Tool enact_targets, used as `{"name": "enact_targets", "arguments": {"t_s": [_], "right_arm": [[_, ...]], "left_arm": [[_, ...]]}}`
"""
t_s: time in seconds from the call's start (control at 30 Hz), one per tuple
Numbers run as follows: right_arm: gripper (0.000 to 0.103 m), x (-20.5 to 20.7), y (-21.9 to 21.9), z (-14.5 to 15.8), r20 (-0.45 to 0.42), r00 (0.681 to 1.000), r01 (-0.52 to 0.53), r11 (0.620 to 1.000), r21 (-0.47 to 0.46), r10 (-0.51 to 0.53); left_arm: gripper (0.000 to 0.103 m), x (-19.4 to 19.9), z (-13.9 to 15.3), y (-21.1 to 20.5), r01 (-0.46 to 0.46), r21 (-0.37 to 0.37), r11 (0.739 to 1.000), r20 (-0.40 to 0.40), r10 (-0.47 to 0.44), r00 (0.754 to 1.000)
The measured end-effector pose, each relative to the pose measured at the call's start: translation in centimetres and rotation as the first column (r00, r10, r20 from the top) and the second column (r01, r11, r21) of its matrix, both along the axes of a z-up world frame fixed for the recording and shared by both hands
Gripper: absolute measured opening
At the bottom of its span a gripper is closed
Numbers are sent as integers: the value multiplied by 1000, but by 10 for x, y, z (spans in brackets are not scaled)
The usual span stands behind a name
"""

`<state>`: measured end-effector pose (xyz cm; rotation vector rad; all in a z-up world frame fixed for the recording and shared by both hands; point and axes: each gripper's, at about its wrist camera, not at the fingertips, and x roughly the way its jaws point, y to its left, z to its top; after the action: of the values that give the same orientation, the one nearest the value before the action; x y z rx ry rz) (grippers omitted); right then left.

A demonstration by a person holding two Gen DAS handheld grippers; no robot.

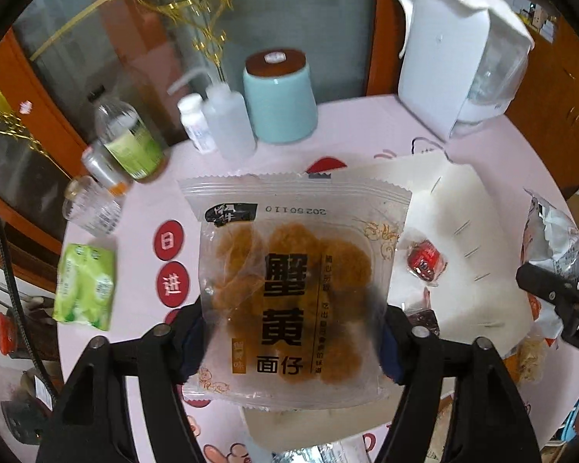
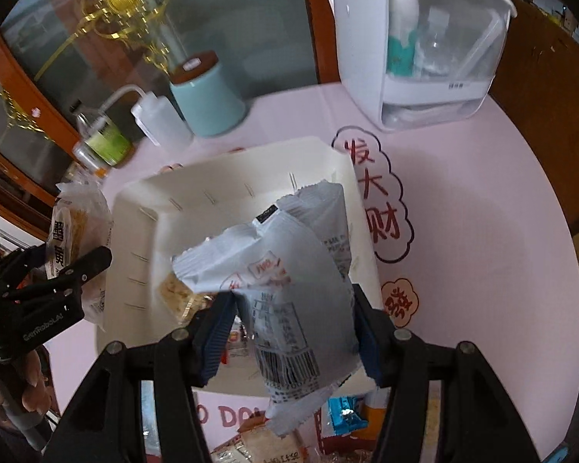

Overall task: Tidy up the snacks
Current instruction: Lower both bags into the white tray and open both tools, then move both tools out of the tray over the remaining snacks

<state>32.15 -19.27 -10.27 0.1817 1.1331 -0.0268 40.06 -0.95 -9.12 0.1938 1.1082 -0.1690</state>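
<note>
My left gripper (image 1: pixel 289 332) is shut on a clear snack packet (image 1: pixel 293 270) of orange-brown crisps with black Chinese print, held above the table left of the white storage box (image 1: pixel 459 208). A small red wrapped candy (image 1: pixel 426 259) lies in the box. My right gripper (image 2: pixel 293 332) is shut on a white snack packet (image 2: pixel 289 270) with a barcode, held over the white box (image 2: pixel 143 239). The left gripper (image 2: pixel 58 281) with its clear packet (image 2: pixel 77 231) shows at the left of the right wrist view. The right gripper's finger (image 1: pixel 552 289) shows at the right edge of the left wrist view.
On the pink tablecloth (image 2: pixel 482 231) stand a teal canister (image 1: pixel 280 100), a white squeeze bottle (image 1: pixel 227 119), a green-label bottle (image 1: pixel 131 139), a green tissue pack (image 1: pixel 85 285) and a white lidded organizer (image 2: pixel 424 38). More snack packets (image 2: pixel 343 416) lie at the near edge.
</note>
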Motion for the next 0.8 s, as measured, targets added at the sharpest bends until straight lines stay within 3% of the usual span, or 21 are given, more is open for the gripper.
{"name": "enact_targets", "arguments": {"t_s": [0.07, 0.13, 0.27, 0.4, 0.8], "right_arm": [[71, 3, 2, -7, 2, 1000, -2, 1000, -13, 2], [92, 3, 5, -8, 21, 1000, -8, 1000, -25, 8], [94, 4, 10, -7, 60, 998, -11, 999, -35, 13], [94, 2, 11, -10, 61, 998, -4, 1000, 1, 4], [94, -26, 28, 5, 99, 994, -42, 999, -34, 45]], "left_arm": [[82, 3, -9, 0, 4, -24, 1000, -27, -4, 1000], [83, 6, -18, 2, 4, -57, 998, -70, -8, 997], [83, 6, -23, 4, 0, -58, 998, -59, -4, 998], [102, -3, -5, 5, 29, -78, 997, 12, -28, 1000], [103, -39, 52, 13, 51, -108, 993, 128, -37, 991]]}}
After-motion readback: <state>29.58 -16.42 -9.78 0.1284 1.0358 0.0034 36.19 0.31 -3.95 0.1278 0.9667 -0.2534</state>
